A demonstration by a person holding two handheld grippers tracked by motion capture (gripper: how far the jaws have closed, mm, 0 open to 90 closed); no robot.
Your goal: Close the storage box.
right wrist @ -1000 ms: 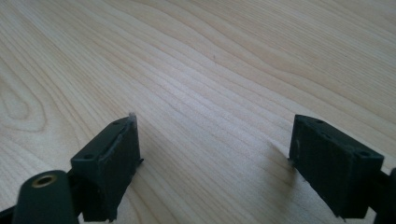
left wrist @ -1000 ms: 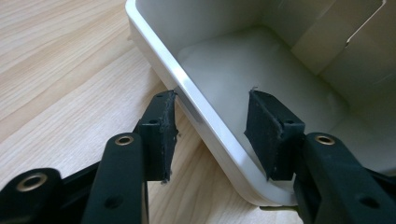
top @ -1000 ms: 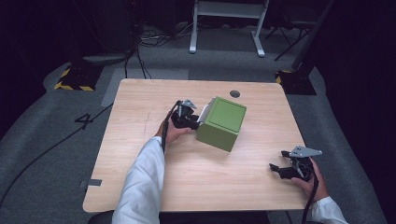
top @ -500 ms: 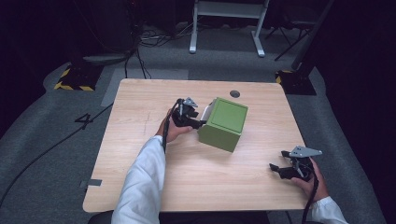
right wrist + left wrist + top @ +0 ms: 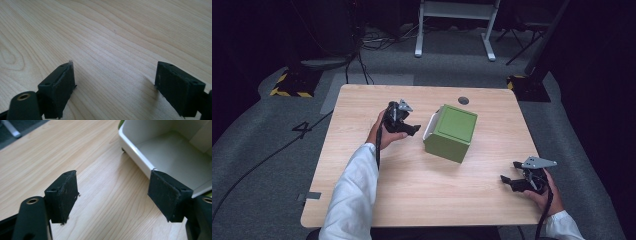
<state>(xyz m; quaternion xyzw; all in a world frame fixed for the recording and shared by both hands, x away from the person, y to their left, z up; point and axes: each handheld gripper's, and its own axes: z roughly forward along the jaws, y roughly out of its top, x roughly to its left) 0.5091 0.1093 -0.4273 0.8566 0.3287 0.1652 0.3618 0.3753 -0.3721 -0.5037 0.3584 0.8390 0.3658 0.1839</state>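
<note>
Wood grain runs across the pale table (image 5: 377, 200), on which a green box (image 5: 452, 132) is laid on its side, a little right of the middle and well back from the near edge. Its white-lined opening (image 5: 172, 155) is turned toward the left gripper (image 5: 404, 125), and a white rim can be made out along that side in the high view.

The left gripper is held in the left hand (image 5: 382, 135), just beside the box's open side and apart from it. Its jaws have just been opening, and they are now seen spread wide in the left gripper view, with nothing between the pads (image 5: 66, 195) but bare tabletop. In that view the white rim of the box is found just beyond the right-hand pad; whether that pad touches the rim cannot be told.

The right gripper (image 5: 514, 182) is held low near the table's near right corner, well apart from the box. Its jaws are likewise parted wide in the right gripper view, and nothing is gripped between them; wood is seen in the gap. A grey three-cornered plate (image 5: 539, 162) is carried on top of it, and a white sleeve (image 5: 352, 200) covers the left forearm.
</note>
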